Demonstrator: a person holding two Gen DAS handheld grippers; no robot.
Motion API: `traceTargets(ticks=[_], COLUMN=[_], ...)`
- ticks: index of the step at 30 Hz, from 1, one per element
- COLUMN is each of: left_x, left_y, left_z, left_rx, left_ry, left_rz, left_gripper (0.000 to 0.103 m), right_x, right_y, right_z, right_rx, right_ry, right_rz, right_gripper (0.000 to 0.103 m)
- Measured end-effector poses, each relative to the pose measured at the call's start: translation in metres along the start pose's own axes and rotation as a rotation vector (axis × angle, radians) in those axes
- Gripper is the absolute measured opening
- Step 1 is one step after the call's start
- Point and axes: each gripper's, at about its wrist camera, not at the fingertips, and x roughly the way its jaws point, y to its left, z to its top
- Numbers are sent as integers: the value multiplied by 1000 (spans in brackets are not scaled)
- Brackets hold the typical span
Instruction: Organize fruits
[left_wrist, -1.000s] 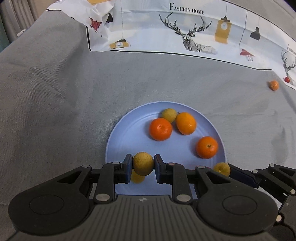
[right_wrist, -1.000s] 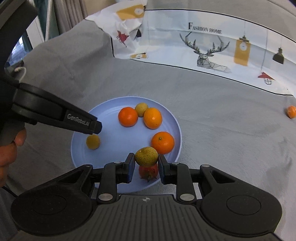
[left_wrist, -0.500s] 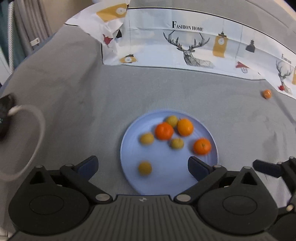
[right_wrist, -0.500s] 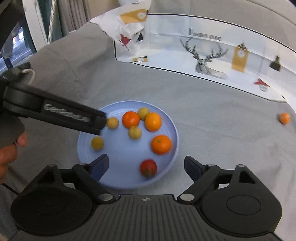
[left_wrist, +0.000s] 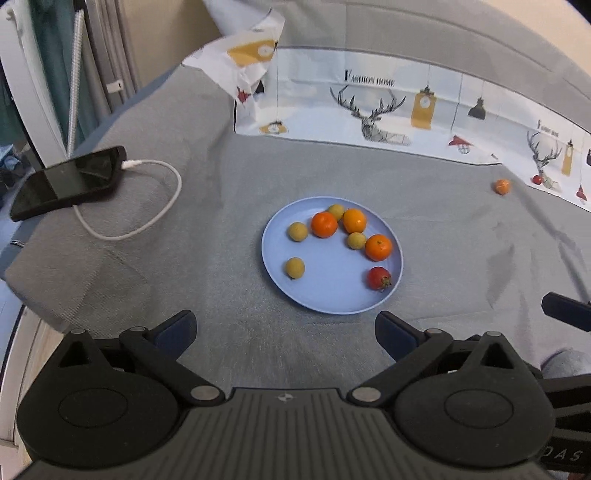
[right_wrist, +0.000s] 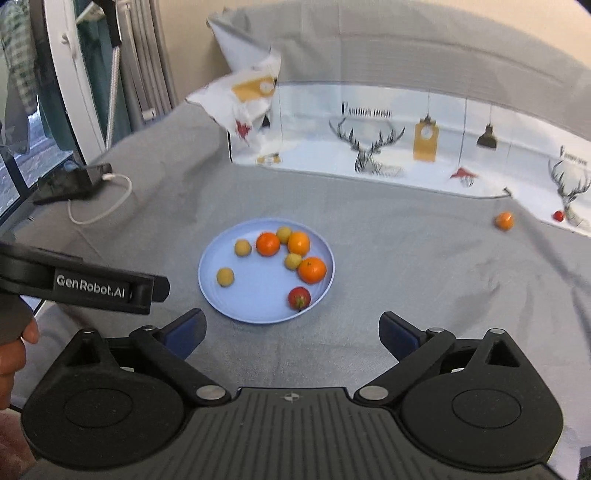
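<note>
Two black grippers with blue finger pads and silver pivot screws are seen; "GenRobot.AI" is printed on the left gripper, beside which bare skin, probably fingers, is glimpsed.

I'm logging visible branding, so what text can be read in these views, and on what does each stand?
"FASHION HOME": printed cloth above the deer.
"GenRobot.AI": side of the left gripper.
"DAS": partial letters on the black part at lower right.
Second cloth heading: too small to read.

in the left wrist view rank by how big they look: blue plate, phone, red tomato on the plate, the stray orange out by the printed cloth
1. blue plate
2. phone
3. red tomato
4. stray orange, though it lies farther from the camera, so its true size is unsure.
</note>
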Motion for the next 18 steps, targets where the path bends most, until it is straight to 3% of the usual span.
traceTargets(ticks=[18], left_x=[-64], left_y=[-6], left_z=[-24], left_rx=[5], left_ry=[-111], left_rz=[9], left_gripper=[103], right_x=[-69], right_y=[20], right_z=[-22], right_rx=[-51], right_ry=[-148], right_rz=[-13], right_gripper=[102])
